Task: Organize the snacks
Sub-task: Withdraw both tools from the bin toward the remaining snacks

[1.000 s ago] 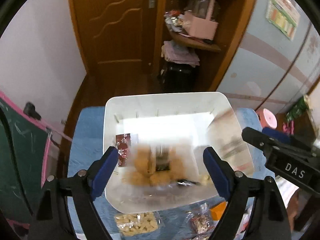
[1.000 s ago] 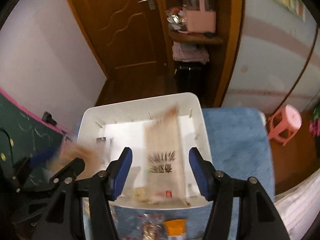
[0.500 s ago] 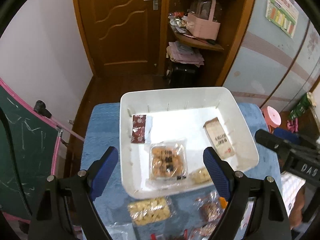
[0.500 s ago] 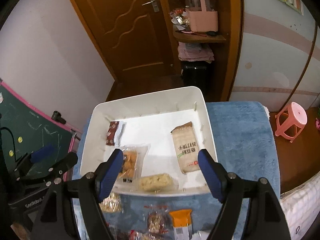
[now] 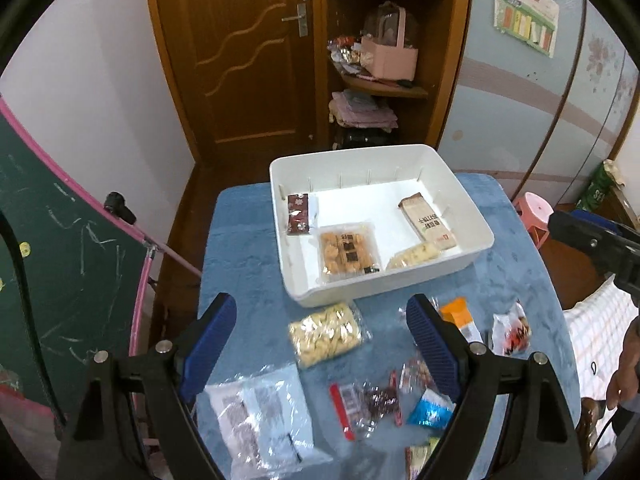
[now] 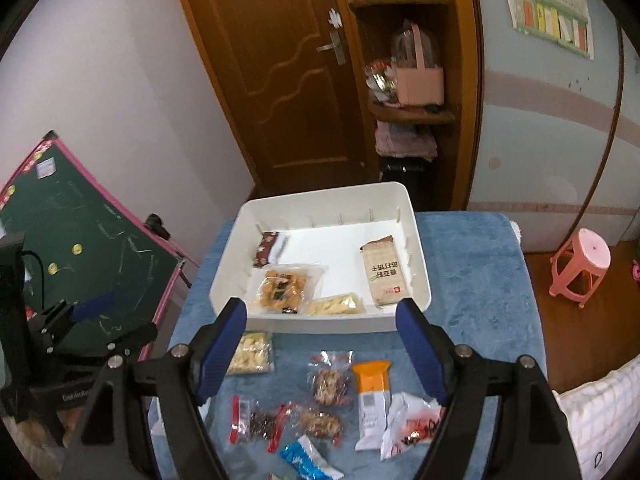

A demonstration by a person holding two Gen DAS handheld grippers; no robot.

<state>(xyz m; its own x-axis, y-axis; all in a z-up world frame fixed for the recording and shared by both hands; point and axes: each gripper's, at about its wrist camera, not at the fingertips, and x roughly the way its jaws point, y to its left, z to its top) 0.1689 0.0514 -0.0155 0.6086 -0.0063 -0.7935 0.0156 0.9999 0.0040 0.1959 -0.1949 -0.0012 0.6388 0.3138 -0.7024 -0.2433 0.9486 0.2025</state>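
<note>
Hovering above the blue-covered bench [image 5: 248, 264], the left tongs [image 5: 322, 338] stand wide with nothing between them. The right tongs [image 6: 322, 340] have just been opening and are wide too, gripping nothing. The white bin [image 5: 472, 216] sits at the bench's far end and holds a brown biscuit pack [image 5: 428, 220], a clear tray of cookies [image 5: 348, 252], a pale snack bag [image 5: 414, 254] and a dark red bar [image 5: 299, 214]. Loose on the bench, near the bin's front wall, lie a bag of pale crackers [image 5: 326, 334], an orange-topped packet [image 6: 372, 396] and several small wrapped snacks [image 6: 326, 386].
</note>
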